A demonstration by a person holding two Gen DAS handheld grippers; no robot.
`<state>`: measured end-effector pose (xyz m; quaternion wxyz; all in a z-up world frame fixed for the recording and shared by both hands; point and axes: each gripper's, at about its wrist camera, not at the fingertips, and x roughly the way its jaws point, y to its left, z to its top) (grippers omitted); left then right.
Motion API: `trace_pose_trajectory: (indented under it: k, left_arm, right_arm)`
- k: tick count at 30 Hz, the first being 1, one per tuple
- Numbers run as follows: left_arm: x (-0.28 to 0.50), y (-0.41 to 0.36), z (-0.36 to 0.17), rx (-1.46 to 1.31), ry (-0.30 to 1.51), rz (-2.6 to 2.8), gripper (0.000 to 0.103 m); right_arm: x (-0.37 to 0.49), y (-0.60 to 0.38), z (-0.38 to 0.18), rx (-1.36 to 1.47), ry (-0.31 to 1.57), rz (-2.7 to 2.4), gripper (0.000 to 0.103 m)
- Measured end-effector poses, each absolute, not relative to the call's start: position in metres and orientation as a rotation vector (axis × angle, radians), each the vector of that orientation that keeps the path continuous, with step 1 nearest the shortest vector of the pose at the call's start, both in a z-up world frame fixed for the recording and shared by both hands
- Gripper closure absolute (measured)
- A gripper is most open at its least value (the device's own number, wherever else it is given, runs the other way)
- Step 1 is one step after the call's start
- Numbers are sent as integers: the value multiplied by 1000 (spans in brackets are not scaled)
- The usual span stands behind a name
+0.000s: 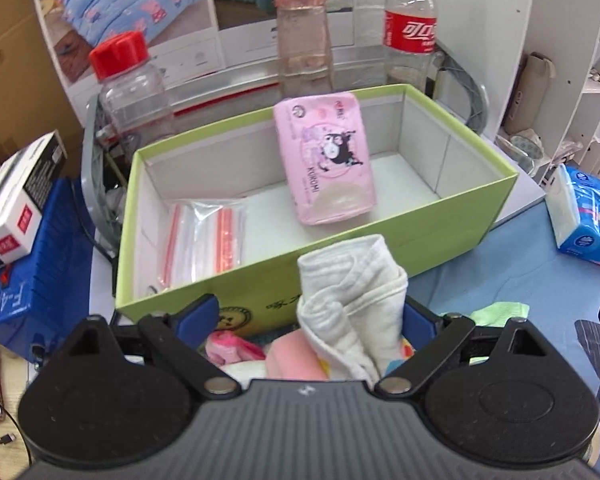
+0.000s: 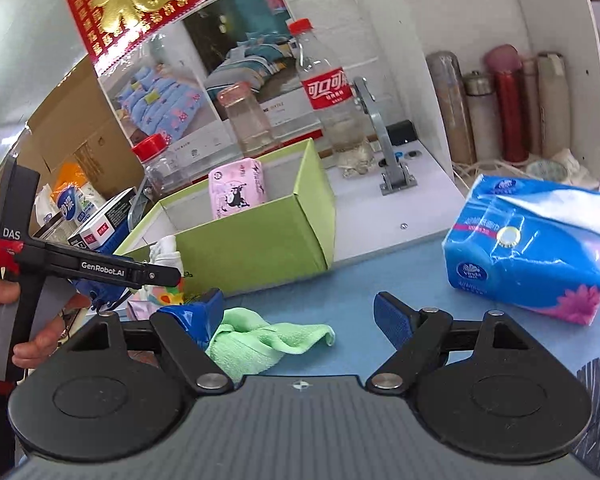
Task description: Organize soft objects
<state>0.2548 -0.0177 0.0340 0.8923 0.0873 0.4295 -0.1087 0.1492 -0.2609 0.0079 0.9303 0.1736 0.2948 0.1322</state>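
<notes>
Left gripper (image 1: 311, 316) tilted steeply down, jaws spread wide, white cloth (image 1: 352, 300) standing bunched between them against the right pad; grip on it unclear. Ahead of the jaws, green box (image 1: 380, 240) with pink tissue pack (image 1: 327, 162) inside. Right gripper (image 2: 300, 316) angled gently down, jaws apart, nothing held; green towel (image 2: 260, 340) touching the left finger (image 2: 196, 318).
</notes>
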Motion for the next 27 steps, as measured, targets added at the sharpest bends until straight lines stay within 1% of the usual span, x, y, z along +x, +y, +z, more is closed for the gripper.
trace_pose_trajectory:
  k: [6, 11, 17, 22, 27]
  left_arm:
    - [245, 17, 33, 210, 868, -129, 9]
    - [242, 65, 31, 171, 862, -25, 9]
    - [238, 114, 21, 82, 880, 74, 9]
    - [234, 126, 21, 51, 874, 76, 9]
    - [228, 141, 18, 152, 853, 186, 9]
  right_arm:
    - [163, -246, 9, 348, 628, 345, 34]
    - [168, -225, 20, 291, 641, 405, 34]
    - [170, -174, 42, 120, 653, 526, 34]
    - [188, -108, 46, -191, 742, 653, 34]
    - [192, -102, 50, -224, 722, 623, 34]
